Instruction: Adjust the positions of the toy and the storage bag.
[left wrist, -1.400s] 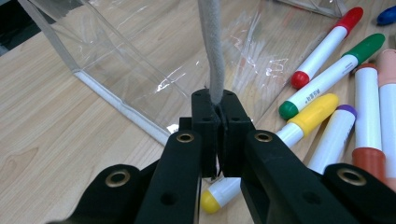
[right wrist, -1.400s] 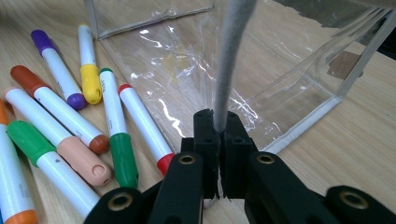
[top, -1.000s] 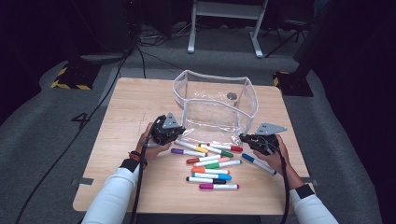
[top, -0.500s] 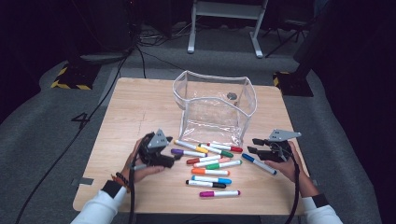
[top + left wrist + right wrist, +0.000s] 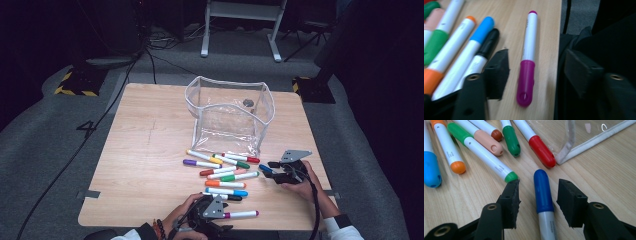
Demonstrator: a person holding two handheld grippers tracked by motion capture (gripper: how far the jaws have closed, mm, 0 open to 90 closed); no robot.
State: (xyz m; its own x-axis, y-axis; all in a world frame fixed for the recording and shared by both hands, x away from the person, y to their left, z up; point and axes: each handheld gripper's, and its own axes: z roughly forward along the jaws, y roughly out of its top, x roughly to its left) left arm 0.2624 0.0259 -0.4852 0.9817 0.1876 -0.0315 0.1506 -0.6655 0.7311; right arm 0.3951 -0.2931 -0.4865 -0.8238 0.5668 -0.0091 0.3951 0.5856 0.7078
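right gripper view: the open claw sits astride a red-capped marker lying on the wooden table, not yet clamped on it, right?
Not quite. The marker between the jaws of the right claw is the blue-capped marker, not a red one. The red-capped marker lies farther ahead, beside the clear plastic pouch. The right gripper view shows this. The rest holds: jaws open, astride it on the wooden table, not yet clamped.

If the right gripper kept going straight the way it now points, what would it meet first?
The blue-capped marker, which already lies between the open jaws of the right gripper. Past its cap, probably the red-capped marker beside the clear pouch's edge, though depth is hard to judge.
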